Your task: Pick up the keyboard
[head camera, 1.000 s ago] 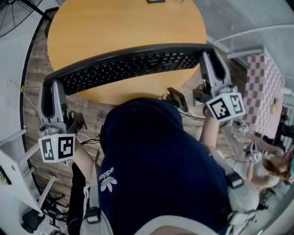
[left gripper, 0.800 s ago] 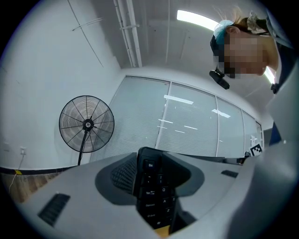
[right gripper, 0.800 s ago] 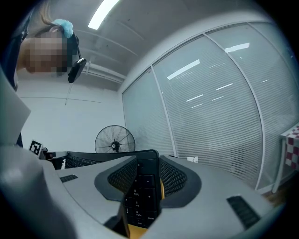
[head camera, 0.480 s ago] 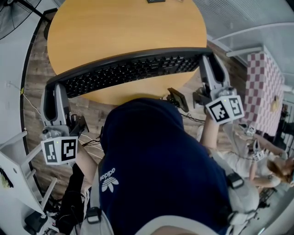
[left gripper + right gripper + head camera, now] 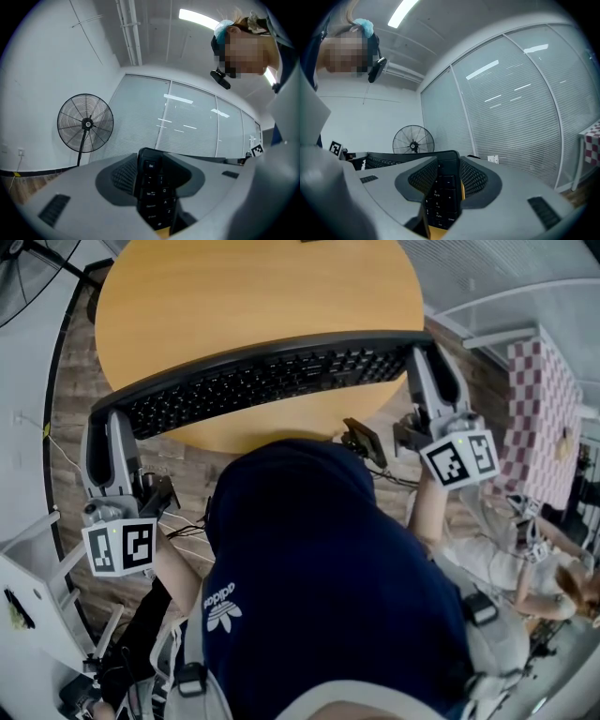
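Round wooden table (image 5: 253,287) lies under the keyboard (image 5: 262,379), which spans the table's near edge. The left gripper (image 5: 101,413) and right gripper (image 5: 422,351) each pinch one narrow end of it. If the two lift unevenly, the keyboard could twist loose and drop onto the table.

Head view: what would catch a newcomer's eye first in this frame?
A long black keyboard spans the near edge of the round wooden table, clamped at its ends by the left gripper and the right gripper. In the left gripper view a pedestal fan stands by the white wall.
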Tool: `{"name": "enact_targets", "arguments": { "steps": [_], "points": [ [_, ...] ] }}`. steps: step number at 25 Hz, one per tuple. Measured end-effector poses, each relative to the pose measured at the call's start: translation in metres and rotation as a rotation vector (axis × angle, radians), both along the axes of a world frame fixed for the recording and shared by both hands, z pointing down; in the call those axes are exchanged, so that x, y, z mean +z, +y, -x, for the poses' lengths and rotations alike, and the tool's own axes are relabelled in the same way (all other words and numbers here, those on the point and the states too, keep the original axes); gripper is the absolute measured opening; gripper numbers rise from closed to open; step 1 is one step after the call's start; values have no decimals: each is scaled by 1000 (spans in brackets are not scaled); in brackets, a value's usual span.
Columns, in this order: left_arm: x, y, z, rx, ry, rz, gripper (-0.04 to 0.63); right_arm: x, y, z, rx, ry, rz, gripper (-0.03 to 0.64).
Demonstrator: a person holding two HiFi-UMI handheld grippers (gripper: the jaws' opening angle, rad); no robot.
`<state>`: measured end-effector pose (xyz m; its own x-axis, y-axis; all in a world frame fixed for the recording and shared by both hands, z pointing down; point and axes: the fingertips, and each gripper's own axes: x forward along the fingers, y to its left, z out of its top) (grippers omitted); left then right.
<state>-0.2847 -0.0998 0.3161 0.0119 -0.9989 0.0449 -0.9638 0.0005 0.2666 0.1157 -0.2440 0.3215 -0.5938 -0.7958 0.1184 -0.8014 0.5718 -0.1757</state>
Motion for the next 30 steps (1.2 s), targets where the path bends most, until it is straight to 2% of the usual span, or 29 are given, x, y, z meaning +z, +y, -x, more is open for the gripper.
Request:
{"name": "enact_targets", "arguments": {
  "steps": [30],
  "points": [
    [1, -5, 1, 19, 7, 17, 149, 0, 2, -1, 22, 0, 15, 130]
  ]
}}
